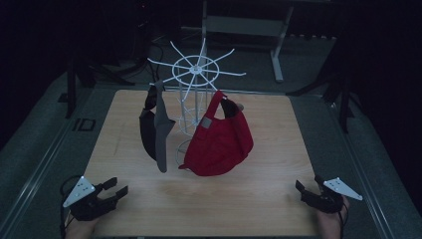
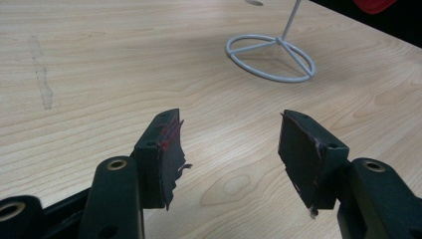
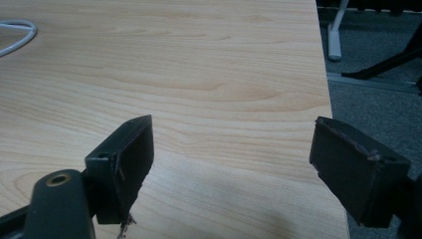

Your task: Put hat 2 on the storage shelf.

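Left gripper [image 1: 113,188]: resting low by the desk's near left corner, jaws spread, pinching nothing, likely parked clear of the hung bags.
Right gripper [image 1: 304,191]: sitting at the near right corner, jaws spread wide, gripping nothing.
Red bag [image 1: 219,138]: hanging from the white rack [image 1: 198,67] mid-desk, sagging onto the desk.
Grey bag [image 1: 157,128]: dangling just left of it from the same rack.

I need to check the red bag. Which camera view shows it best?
The high view: the whole red bag hangs on the white rack. The left gripper view catches one red corner at its top edge.
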